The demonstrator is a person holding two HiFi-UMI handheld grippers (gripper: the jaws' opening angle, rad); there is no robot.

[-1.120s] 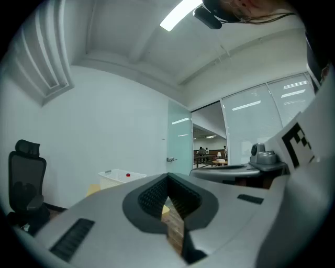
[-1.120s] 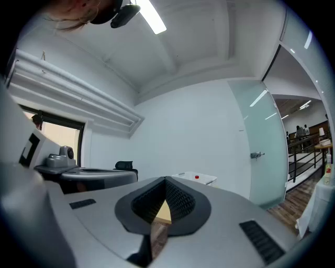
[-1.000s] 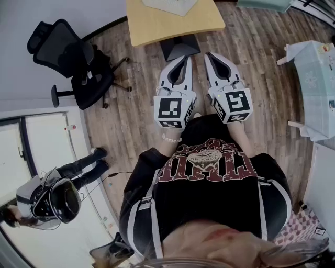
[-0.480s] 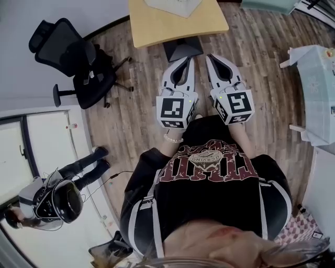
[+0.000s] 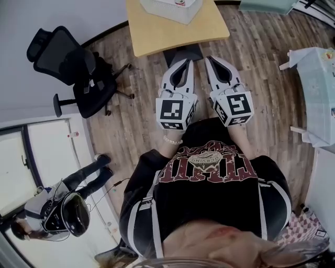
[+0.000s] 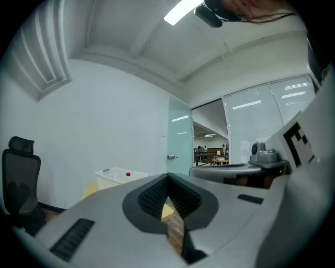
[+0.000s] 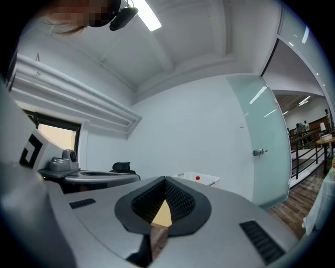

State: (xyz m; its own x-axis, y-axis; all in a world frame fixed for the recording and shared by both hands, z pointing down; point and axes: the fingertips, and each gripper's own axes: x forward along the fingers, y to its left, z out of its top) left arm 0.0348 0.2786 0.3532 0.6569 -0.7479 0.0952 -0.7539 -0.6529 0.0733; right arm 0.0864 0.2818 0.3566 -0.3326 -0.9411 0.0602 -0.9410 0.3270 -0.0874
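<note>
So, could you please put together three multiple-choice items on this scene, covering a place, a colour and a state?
1. Where in the head view does the white basket show?
A. bottom left
B. far right
C. at the top edge, on the wooden table

2. What colour is the office chair?
A. white
B. black
C. red

3. How do the left gripper and the right gripper stand?
A. both shut, with nothing between the jaws
B. both wide open
C. the left one shut on a cup

Answers:
1 C: the basket sits on the tabletop ahead of both grippers.
2 B: its seat, back and base are all black.
3 A: in each gripper view the jaw tips meet, and only the table shows through the gap behind them.
</note>
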